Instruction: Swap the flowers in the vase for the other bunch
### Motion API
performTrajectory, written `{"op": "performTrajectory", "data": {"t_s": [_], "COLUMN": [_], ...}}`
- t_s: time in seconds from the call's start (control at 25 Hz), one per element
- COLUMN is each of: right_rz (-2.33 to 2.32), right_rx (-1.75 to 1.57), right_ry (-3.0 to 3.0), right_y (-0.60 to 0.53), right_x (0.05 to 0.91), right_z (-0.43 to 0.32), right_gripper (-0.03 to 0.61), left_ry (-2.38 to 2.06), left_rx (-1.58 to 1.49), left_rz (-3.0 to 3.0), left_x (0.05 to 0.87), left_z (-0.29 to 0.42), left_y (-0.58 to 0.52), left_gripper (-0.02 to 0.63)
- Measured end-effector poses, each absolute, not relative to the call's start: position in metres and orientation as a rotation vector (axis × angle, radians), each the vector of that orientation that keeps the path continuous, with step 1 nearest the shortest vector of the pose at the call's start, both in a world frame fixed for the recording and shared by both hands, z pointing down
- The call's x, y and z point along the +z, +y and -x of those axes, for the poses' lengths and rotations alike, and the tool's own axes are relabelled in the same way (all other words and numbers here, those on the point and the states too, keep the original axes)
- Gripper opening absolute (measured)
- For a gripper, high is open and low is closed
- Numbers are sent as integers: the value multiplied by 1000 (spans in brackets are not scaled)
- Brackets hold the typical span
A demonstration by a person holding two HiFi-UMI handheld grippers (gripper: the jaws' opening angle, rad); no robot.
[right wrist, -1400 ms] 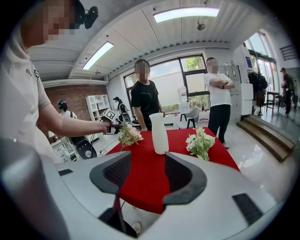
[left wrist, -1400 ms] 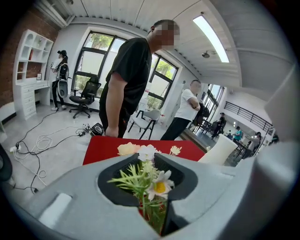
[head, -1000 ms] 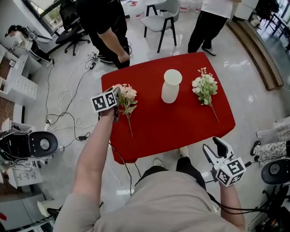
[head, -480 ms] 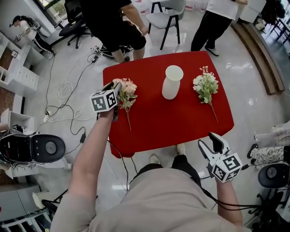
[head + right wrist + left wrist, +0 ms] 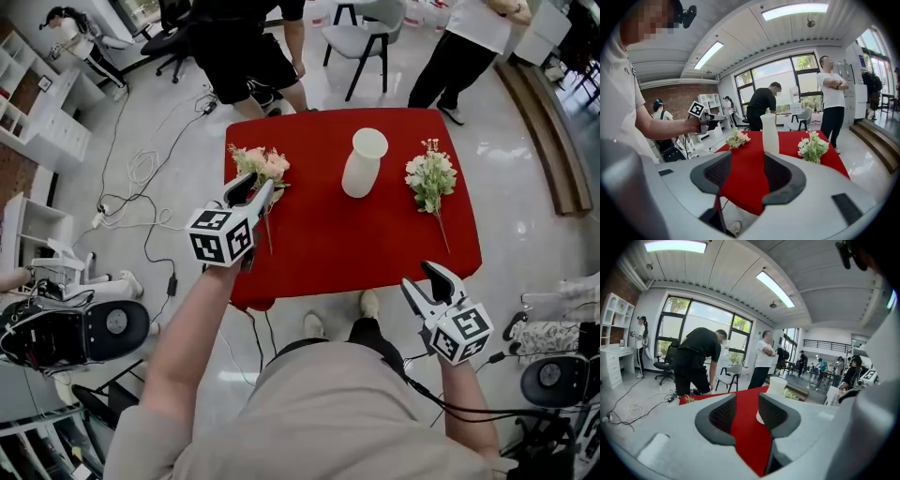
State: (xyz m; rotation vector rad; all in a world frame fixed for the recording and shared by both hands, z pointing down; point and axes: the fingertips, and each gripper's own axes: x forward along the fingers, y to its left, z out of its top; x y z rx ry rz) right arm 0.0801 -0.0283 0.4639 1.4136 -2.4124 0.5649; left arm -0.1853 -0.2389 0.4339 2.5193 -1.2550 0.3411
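Bright daylight from windows plus ceiling strip lights; glare on glossy floor; gripper views fisheye-bent, corners black.

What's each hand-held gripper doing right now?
Left hand-held gripper: open, empty.
Right hand-held gripper: open, jaws closing, nothing between them.

One bench, draped in red, carries one white vase and two bunches of flowers: one pink bunch at the vase's nine o'clock and one white-and-green bunch at its three o'clock. Past the bench's twelve o'clock edge stand two people, one person in black and one person in a white top. A third person is far off at ten o'clock. There seem to be two chairs: one grey chair and one dark office chair, partly cut off.
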Motion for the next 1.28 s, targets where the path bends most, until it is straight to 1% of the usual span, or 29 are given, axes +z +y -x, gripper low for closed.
{"op": "performTrajectory", "data": {"t_s": [0.52, 0.88, 1.28], "right_rz": [-1316, -1327, -1342], "right_rx": [513, 511, 531], "right_ry": [-2481, -2485, -2467], "right_y": [-24, -8, 8], "right_x": [456, 451, 454], "right_z": [-55, -44, -43], "right_gripper": [204, 189, 189], "left_ry": [-1024, -860, -716], "left_rx": [250, 281, 276], "left_rz": [-2569, -2630, -2626], "left_x": [416, 420, 439], "left_z": [154, 125, 113], "left_y": [-113, -30, 18], "left_gripper": [150, 150, 149]}}
